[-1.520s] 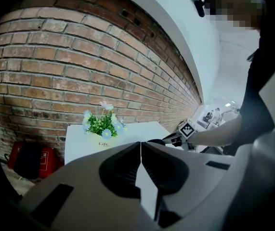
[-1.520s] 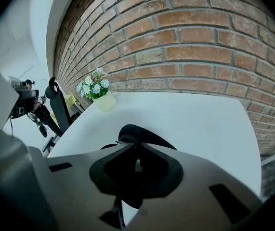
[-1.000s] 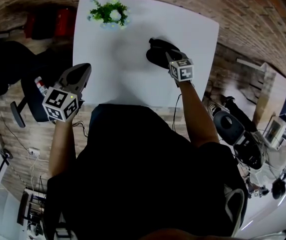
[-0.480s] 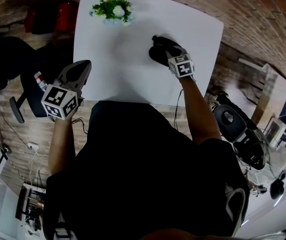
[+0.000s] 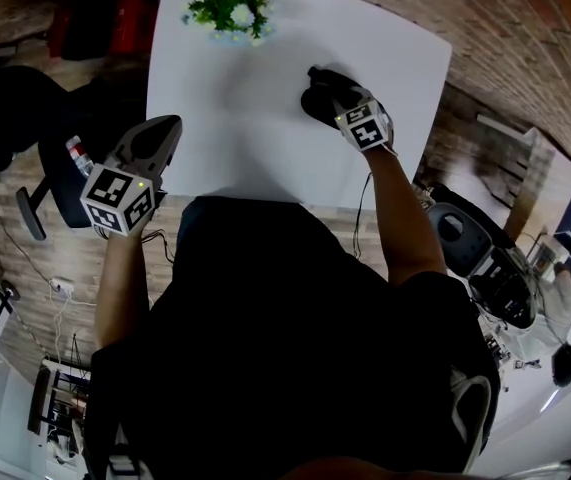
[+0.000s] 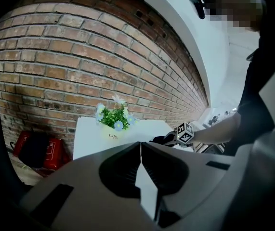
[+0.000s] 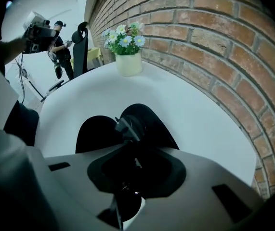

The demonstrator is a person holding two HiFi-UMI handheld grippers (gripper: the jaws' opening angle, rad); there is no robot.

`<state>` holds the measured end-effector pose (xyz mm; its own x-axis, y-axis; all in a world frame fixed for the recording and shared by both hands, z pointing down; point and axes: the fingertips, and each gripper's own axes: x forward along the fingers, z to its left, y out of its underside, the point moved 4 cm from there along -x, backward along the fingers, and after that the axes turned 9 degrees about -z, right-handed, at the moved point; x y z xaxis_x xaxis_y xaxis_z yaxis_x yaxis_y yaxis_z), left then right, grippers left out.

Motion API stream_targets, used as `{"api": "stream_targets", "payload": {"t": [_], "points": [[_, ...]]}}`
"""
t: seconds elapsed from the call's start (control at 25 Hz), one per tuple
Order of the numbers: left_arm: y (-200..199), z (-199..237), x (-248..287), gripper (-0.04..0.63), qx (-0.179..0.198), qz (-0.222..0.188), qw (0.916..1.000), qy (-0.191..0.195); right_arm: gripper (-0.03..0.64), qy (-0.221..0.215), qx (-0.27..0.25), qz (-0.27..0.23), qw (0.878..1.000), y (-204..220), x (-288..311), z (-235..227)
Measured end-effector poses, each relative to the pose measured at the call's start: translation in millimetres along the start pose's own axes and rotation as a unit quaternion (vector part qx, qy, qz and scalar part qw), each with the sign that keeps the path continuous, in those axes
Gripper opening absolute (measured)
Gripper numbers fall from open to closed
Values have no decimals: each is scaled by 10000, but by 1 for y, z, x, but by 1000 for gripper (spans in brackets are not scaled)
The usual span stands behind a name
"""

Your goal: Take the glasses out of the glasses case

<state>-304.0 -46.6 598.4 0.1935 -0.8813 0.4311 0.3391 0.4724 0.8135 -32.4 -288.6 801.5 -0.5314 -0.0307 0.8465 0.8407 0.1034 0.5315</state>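
My right gripper (image 5: pixel 339 104) is clenched on the glasses (image 7: pixel 127 125), pinching them where they stand up out of the open case (image 7: pixel 150 124). I judge that I hold them there because it is the one part clear of the case's two dark halves. A pinch at that spot should let me lift straight up without dragging the case along. The case lies on the bench (image 5: pixel 225 138) close to its right edge, about midway between the near and far edges. It is well apart from the plant (image 5: pixel 227 10) at the far edge. The glasses sit right at the case and, as far as I can tell, are not yet free of it. Which part of the frame I have hold of is too dark to make out.

My right arm reaches out over the near edge, forearm stretched, with the gripper aimed down and toward the far edge onto the case. My left gripper (image 5: pixel 155 143) is closed on nothing, its jaws meeting tip to tip. I hold it off the bench, just beside the left edge near the near-left corner, elbow bent and nose pointing at the far edge. My guess is that it waits there out of the way, ready to steady the case if the case rises with the glasses.
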Motion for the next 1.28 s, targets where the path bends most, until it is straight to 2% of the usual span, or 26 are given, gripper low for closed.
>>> {"api": "stream_targets", "payload": {"t": [0.64,1.28], "points": [[5,8,-2,12,-68,35,10000,-34,60,-718,-451,346,9958,-2,5,-1],[5,1,-6,12,-161,36,9999,3,35,-664,-596,381,9953,-2,0,2]]}}
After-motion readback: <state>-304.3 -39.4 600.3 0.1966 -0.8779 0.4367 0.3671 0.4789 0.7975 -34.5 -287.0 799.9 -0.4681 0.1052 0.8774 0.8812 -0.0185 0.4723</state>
